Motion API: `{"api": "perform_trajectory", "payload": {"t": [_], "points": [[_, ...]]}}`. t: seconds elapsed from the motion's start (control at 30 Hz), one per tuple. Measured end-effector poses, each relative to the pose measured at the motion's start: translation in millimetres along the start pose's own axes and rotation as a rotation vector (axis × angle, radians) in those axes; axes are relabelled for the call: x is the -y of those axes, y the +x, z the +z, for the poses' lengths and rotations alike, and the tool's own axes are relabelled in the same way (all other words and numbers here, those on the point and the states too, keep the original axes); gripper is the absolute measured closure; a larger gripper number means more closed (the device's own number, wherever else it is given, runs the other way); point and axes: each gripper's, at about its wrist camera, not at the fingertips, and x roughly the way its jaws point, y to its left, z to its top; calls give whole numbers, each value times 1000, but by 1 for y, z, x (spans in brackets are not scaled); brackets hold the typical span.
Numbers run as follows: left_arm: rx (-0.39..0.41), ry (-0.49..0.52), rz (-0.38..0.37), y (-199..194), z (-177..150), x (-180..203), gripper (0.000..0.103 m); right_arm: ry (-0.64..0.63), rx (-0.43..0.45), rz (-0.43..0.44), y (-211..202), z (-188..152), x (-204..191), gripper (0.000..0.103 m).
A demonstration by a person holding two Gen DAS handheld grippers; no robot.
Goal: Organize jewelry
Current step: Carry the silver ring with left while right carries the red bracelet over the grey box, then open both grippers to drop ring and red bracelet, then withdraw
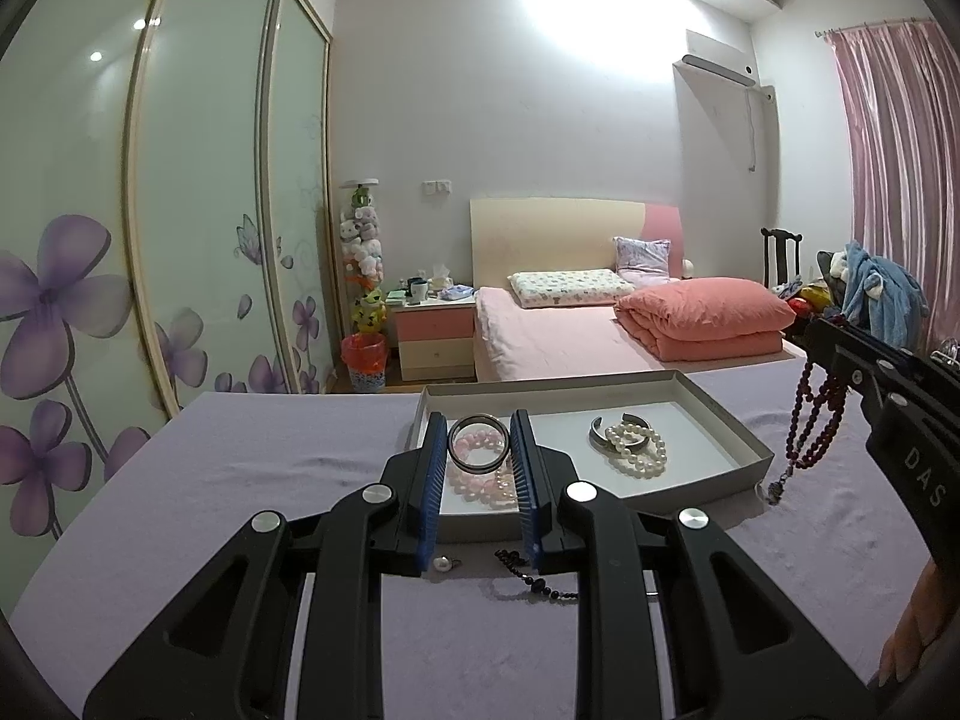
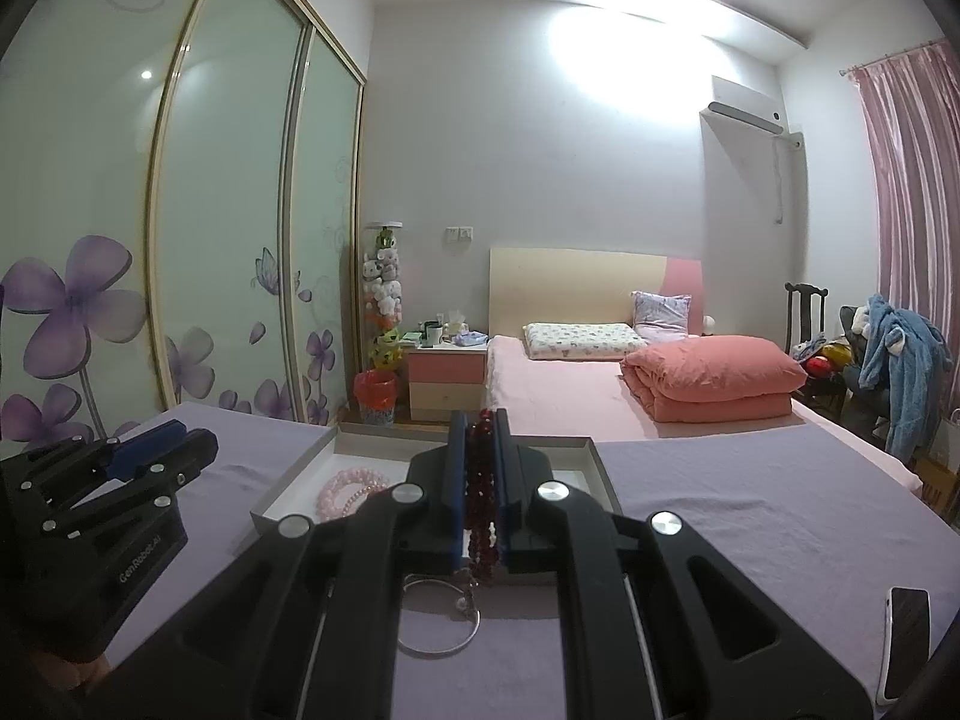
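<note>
A lilac table (image 1: 252, 480) carries a shallow grey tray (image 1: 729, 420), which lies just ahead of both grippers. Inside it, straight beyond the left jaws, sit pink beads (image 1: 480, 480); to their right lie white pearls (image 1: 637, 450) on a silver cuff (image 1: 600, 427).

The left gripper (image 1: 478, 450) pinches a dark bangle (image 1: 478, 443) upright between its blue pads, over the pink beads. The right gripper (image 2: 480, 468) is pressed tight on a red bead strand (image 2: 480, 504), which hangs in loops below its jaws, outside the tray's right wall.

The step in hand looks like carrying pieces into the tray. Next, each gripper must come low over a bare patch of tray floor and spread its jaws; the dangling strand needs to clear the wall first.

Still on the table: a dark bead string (image 1: 534, 582) and a pearl (image 1: 442, 564) under the left jaws, and a thin hoop (image 2: 444, 618) under the right.
</note>
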Motion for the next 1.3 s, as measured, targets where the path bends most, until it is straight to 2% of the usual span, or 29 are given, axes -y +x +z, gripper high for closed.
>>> {"api": "perform_trajectory", "payload": {"t": [0.3, 0.63, 0.73, 1.0, 1.1, 1.13, 1.17, 1.2, 1.3], "points": [[-13, 3, -12, 22, 9, -4, 80, 4, 6, -2, 12, 3, 3, 94], [-103, -44, -48, 90, 21, -9, 80, 101, -124, 44, 94, 8, 33, 94], [-151, -61, -63, 114, 21, -10, 80, 135, -169, 50, 120, 4, 41, 94], [-242, -68, -87, 158, 16, 1, 80, 170, -258, 42, 177, -3, 42, 94], [-278, -63, -106, 172, 15, 7, 78, 207, -301, 55, 194, -6, 48, 83], [-285, -65, -110, 174, 14, 6, 72, 214, -304, 56, 195, -7, 49, 71], [-292, -73, -112, 175, 14, 3, 68, 218, -298, 50, 193, -7, 50, 67], [-288, -84, -114, 173, 14, 1, 64, 216, -294, 47, 192, -7, 52, 67], [-281, -101, -118, 168, 16, -9, 64, 222, -292, 38, 184, -10, 59, 67]]}}
